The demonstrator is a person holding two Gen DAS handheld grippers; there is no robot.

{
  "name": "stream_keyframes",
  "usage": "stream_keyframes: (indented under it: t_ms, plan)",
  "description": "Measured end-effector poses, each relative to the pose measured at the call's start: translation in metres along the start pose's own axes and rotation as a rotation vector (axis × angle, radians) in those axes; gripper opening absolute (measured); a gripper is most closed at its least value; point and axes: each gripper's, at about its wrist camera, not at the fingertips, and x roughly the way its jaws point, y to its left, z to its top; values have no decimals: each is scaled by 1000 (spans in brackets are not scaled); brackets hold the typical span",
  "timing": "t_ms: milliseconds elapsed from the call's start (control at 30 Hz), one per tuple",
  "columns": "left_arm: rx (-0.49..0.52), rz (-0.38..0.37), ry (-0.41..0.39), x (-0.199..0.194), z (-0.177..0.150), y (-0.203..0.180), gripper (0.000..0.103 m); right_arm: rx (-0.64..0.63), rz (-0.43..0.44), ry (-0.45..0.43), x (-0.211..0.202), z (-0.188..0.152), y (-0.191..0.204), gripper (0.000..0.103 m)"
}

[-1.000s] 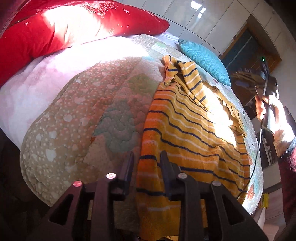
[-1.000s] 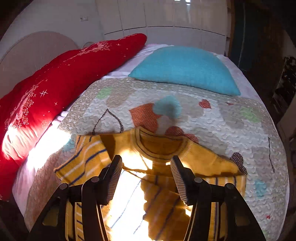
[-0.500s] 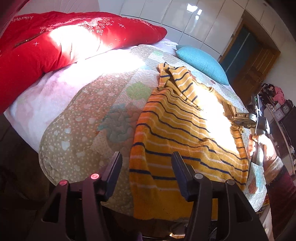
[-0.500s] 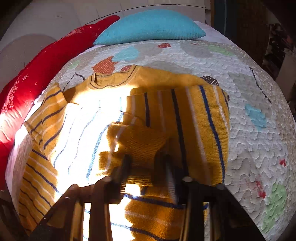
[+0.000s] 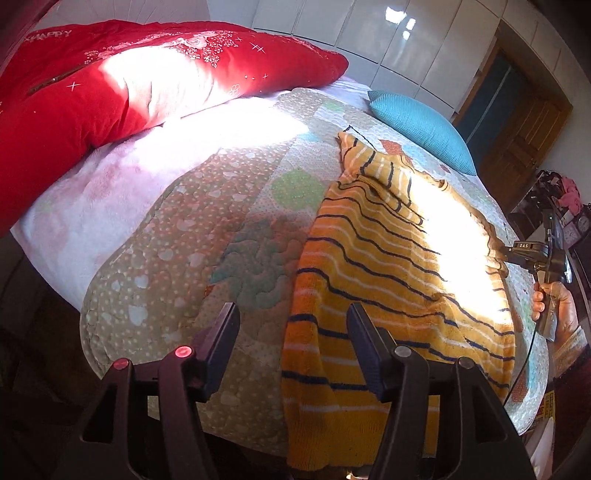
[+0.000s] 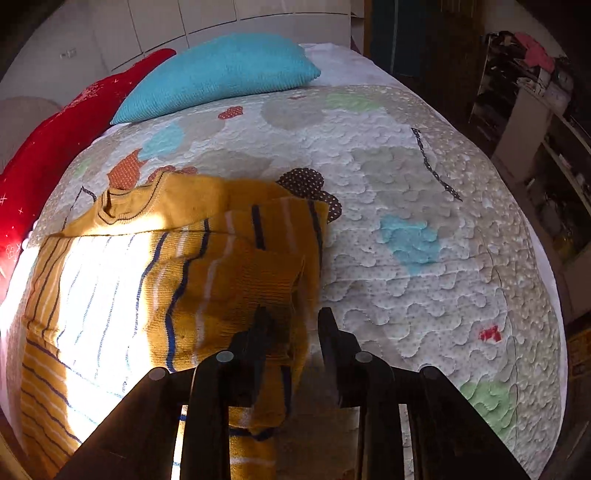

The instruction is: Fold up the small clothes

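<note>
A small yellow sweater (image 5: 388, 266) with navy and white stripes lies flat on the quilted bedspread (image 5: 221, 229), hem hanging over the near edge. My left gripper (image 5: 291, 325) is open and empty, above the hem's left part. In the right wrist view the sweater (image 6: 147, 280) has its right sleeve folded across the body. My right gripper (image 6: 291, 321) has its jaws a little apart around the folded sleeve cuff (image 6: 273, 332); I cannot tell whether it grips the cloth. The right gripper also shows in the left wrist view (image 5: 532, 251), at the sweater's far right edge.
A long red pillow (image 5: 129, 81) lies along the bed's left side and a turquoise cushion (image 6: 221, 74) at the head. White wardrobe doors (image 5: 369, 33) stand behind the bed. Cluttered shelves (image 6: 535, 122) stand to the right of it. Bright sunlight washes out part of the sweater.
My left gripper has opened, let go of the hem and pulled back. My right gripper has come down onto the folded sleeve and slid to its right edge.
</note>
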Motion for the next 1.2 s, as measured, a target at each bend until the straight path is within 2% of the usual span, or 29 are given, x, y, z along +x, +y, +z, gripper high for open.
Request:
stream_keyframes:
  t_ms: [100, 267, 433, 500, 533, 600, 667, 767, 833, 933, 1133, 1167, 1200]
  plan:
    - [9, -14, 22, 12, 2, 2, 66, 64, 119, -34, -29, -20, -16, 56]
    - [0, -91, 91, 37, 5, 9, 66, 95, 342, 16, -61, -92, -37, 57]
    - [0, -198, 108, 52, 3, 5, 66, 66, 438, 94, -60, -170, -37, 57]
    - [-10, -238, 116, 53, -1, 4, 65, 76, 483, 68, -64, -192, -34, 57]
    - [-15, -266, 126, 52, -4, 2, 61, 87, 526, 68, -65, -200, -32, 57]
    - [-21, -321, 150, 50, -12, -1, 57, 117, 671, 101, -65, -216, -25, 57]
    - [-15, -341, 154, 47, -23, -5, 57, 118, 771, 139, -63, -232, -13, 57]
    - [-10, -365, 154, 42, -39, -8, 57, 99, 793, 115, -68, -251, -1, 58]
    - [-6, -382, 157, 39, -46, -9, 57, 126, 844, 135, -68, -260, 1, 58]
    - [3, -401, 170, 38, -54, -13, 57, 133, 874, 161, -67, -275, 6, 58]
    - [33, -374, 183, 38, -58, -25, 57, 159, 896, 234, -53, -301, 20, 57]
    - [31, -355, 189, 39, -57, -26, 54, 166, 888, 230, -53, -302, 22, 53]
    - [31, -317, 197, 40, -56, -26, 38, 172, 876, 225, -52, -302, 24, 34]
